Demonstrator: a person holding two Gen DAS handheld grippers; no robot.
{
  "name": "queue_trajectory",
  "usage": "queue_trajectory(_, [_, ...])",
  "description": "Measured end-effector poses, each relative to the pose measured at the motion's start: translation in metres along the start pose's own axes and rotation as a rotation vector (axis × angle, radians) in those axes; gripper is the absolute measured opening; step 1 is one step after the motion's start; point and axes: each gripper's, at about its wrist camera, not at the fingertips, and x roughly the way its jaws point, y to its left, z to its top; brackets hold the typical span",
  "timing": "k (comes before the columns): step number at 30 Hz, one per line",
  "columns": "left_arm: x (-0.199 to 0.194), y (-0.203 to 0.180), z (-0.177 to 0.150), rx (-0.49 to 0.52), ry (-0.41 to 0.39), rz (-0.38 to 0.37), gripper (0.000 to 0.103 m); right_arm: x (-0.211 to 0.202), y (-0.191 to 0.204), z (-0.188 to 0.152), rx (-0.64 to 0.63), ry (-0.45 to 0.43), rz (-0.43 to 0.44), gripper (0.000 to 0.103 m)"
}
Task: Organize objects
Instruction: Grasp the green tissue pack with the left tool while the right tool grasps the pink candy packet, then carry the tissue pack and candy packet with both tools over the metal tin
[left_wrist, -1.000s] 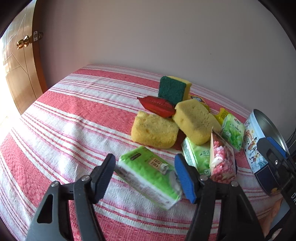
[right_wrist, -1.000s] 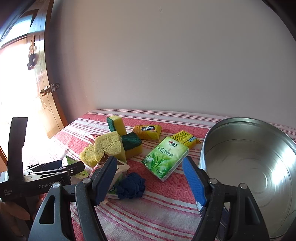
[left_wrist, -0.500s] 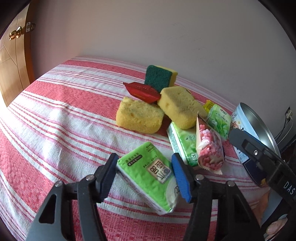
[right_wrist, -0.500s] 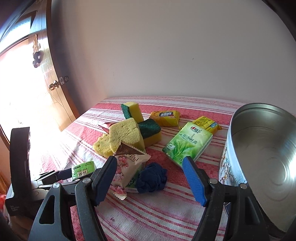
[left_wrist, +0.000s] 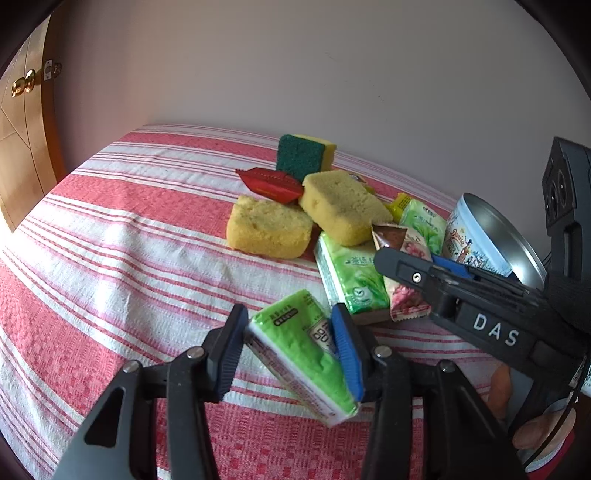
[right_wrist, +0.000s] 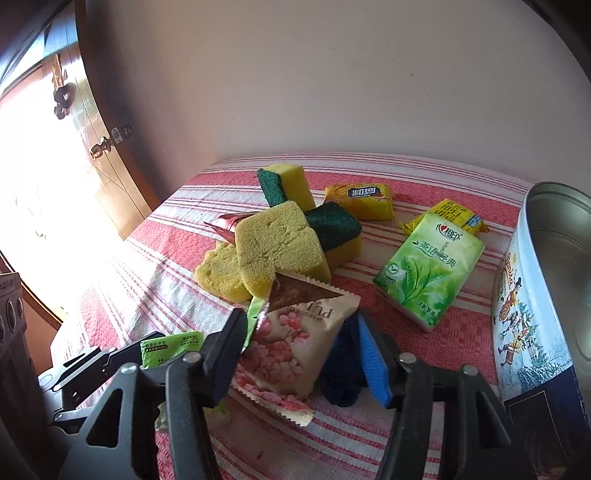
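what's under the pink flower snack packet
A green tissue pack lies under the snack packet, and a dark blue cloth pokes out beside it. How far either reaches beneath is covered.

Surface: table under a red-and-white striped cloth, set against a plain wall. Resting directly on the cloth — a pale yellow sponge, an upright green-faced scouring sponge, two yellow packets, a green tea-leaf tissue pack, a dark blue cloth wad and a printed round tin at the right edge. A second yellow sponge leans on the others — not flat on the cloth.
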Motion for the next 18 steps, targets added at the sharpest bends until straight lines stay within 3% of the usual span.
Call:
queue_trajectory(3, [0.009,-0.008,0.000,-0.001,0.032,-0.009,0.060,-0.006,-0.010,0.000,0.049,-0.010,0.062,0.040])
queue_trajectory(5, [0.011,-0.012,-0.002,0.001,0.031,0.010,0.060,-0.012,-0.014,0.001,0.065,-0.027,0.082,0.040])
queue_trajectory(9, [0.007,-0.022,-0.002,0.037,0.000,0.023,0.046,-0.024,-0.015,0.001,0.055,-0.079,0.066,0.040])
queue_trajectory(18, [-0.011,-0.021,0.003,0.009,-0.059,0.013,0.029,-0.054,-0.031,0.003,0.059,-0.183,0.061,0.040])
